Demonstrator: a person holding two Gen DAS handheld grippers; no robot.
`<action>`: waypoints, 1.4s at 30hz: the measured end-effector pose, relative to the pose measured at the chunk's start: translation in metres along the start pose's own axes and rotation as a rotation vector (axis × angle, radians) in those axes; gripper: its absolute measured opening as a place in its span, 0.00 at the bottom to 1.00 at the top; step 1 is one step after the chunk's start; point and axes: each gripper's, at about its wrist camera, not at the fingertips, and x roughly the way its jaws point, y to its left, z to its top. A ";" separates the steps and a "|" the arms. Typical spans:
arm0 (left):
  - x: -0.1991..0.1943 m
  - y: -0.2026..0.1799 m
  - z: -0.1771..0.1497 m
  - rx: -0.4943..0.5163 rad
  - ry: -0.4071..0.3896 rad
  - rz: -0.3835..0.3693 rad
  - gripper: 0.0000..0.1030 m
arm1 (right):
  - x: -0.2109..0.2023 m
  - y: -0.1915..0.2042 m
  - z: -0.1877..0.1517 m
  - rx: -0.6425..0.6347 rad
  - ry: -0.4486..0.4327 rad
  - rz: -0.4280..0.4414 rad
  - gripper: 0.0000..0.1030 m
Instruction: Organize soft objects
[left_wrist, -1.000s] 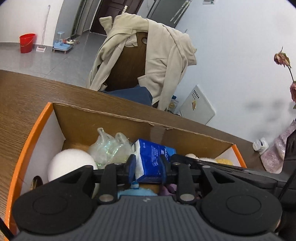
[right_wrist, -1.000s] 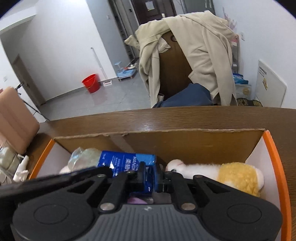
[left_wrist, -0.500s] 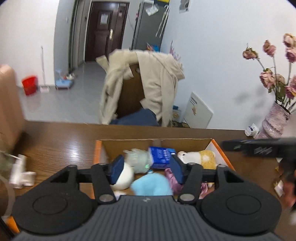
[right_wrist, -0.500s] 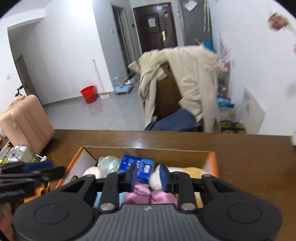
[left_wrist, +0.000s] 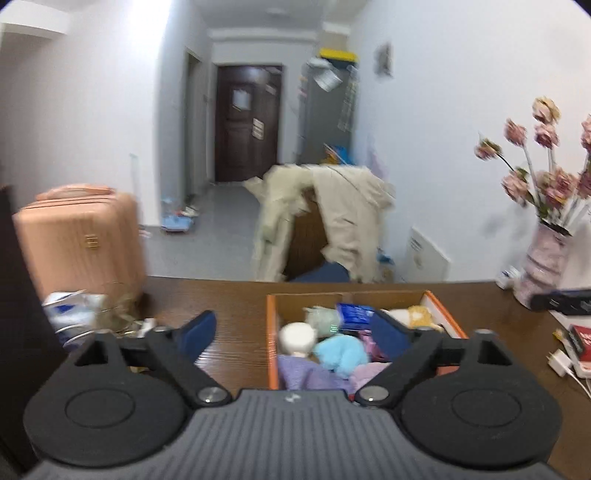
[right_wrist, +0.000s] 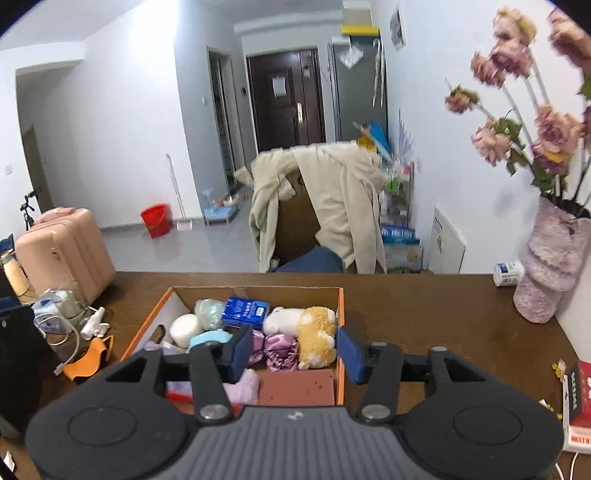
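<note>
An orange-edged cardboard box sits on the brown table and shows in the left wrist view too. It holds a blue tissue pack, a white-and-yellow plush, a white ball, a light blue plush, purple satin cloth and lilac cloth. My left gripper is open and empty, held back above the box's near left edge. My right gripper is open and empty above the box's near end.
A purple vase of dried flowers stands at the table's right. Cables, a bottle and an orange item lie left of the box. A red box and a charger lie at the right. A coat-draped chair stands behind the table.
Both grippers have pulled up and back from inside the box and opened wider. The blue tissue pack stays in the box.
</note>
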 end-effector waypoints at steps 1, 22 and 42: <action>-0.013 0.000 -0.012 -0.004 -0.046 0.028 0.97 | -0.013 0.004 -0.016 -0.015 -0.048 0.006 0.57; -0.216 -0.020 -0.256 0.010 -0.278 0.020 1.00 | -0.179 0.095 -0.305 0.003 -0.245 0.019 0.82; -0.216 -0.026 -0.264 0.059 -0.217 -0.007 1.00 | -0.189 0.099 -0.313 0.007 -0.276 0.028 0.90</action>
